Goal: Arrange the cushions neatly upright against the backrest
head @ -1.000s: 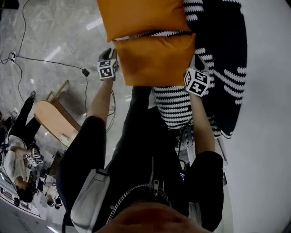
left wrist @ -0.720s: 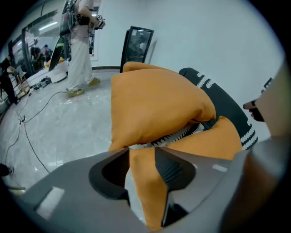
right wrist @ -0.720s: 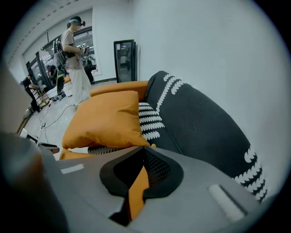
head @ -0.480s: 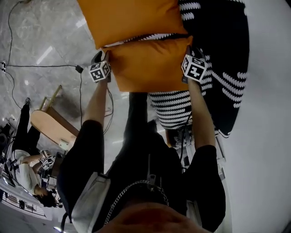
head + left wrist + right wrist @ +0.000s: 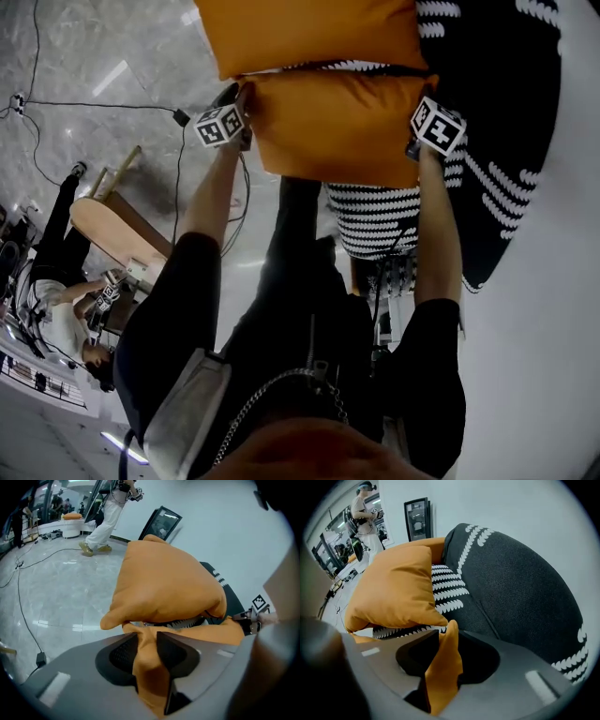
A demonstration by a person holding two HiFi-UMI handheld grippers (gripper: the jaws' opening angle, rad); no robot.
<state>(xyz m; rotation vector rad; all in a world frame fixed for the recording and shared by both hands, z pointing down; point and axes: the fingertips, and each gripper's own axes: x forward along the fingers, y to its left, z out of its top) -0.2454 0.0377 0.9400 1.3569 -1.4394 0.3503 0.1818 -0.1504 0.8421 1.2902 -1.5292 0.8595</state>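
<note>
We judge the nearer orange cushion (image 5: 337,127) light and limp, best taken at its corners: the left gripper (image 5: 146,651), just closing, pinches one; the right gripper (image 5: 449,653), just opening, merely straddles another.

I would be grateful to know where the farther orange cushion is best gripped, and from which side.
Best by the two pointed corners of its edge facing the person, coming from that side. The farther orange cushion, on the striped seat, is plump in the middle, likely too thick to pinch; those corners taper thin and jut out free.
</note>
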